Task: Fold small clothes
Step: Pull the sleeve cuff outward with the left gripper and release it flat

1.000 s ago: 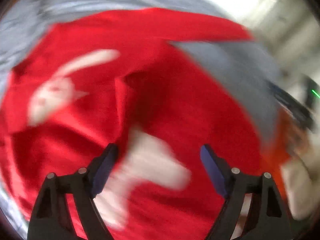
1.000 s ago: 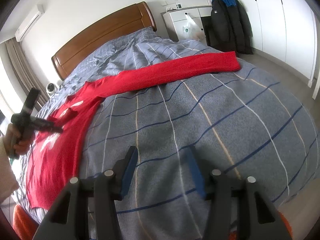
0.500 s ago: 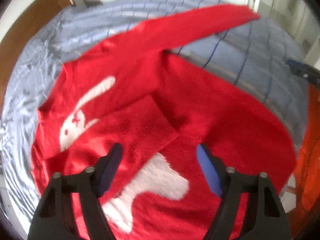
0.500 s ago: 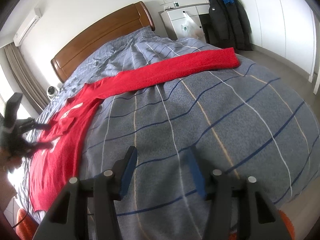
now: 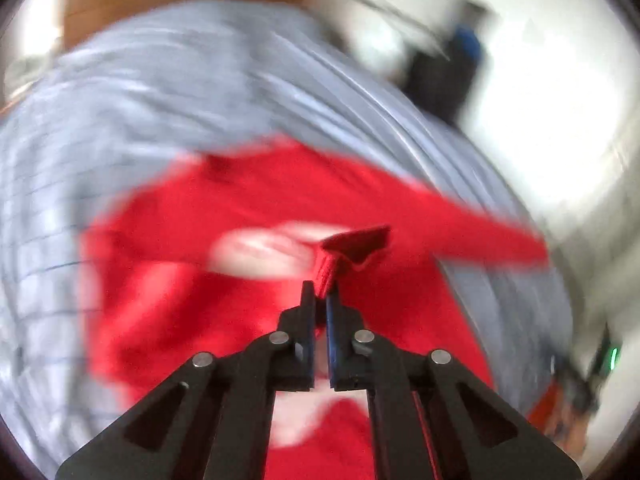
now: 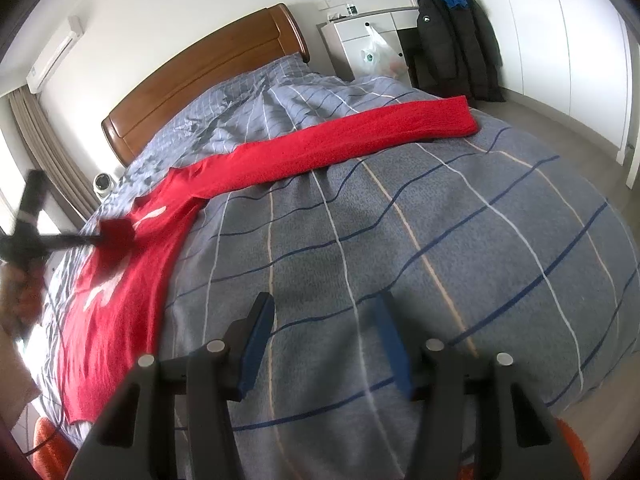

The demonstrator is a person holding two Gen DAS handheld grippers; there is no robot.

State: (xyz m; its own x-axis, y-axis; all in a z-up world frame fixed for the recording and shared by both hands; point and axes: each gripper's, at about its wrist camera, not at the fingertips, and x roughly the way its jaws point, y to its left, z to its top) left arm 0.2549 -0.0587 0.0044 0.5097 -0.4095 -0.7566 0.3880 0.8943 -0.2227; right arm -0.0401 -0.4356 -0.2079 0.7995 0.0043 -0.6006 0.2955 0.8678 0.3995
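My left tongs (image 5: 320, 300) are pinched tight on a fold of the red sweater (image 5: 248, 208), the cuff end of one sleeve (image 5: 356, 242) bunching up just past the tips and lifted off the rest of the garment. From my other side, those tongs (image 6: 98, 236) show at the far left edge over the sweater's body (image 6: 120, 300), with a red clump at their tip. My right tongs (image 6: 324, 344) stand about half open with nothing between them, above bare grey checked blanket (image 6: 440, 240), well apart from the sweater. The sweater lies flat on the bed to their left, its other sleeve (image 6: 360, 140) stretched straight across the blanket toward the far side, beyond the tongs. A wooden headboard (image 6: 200, 80) stands behind.
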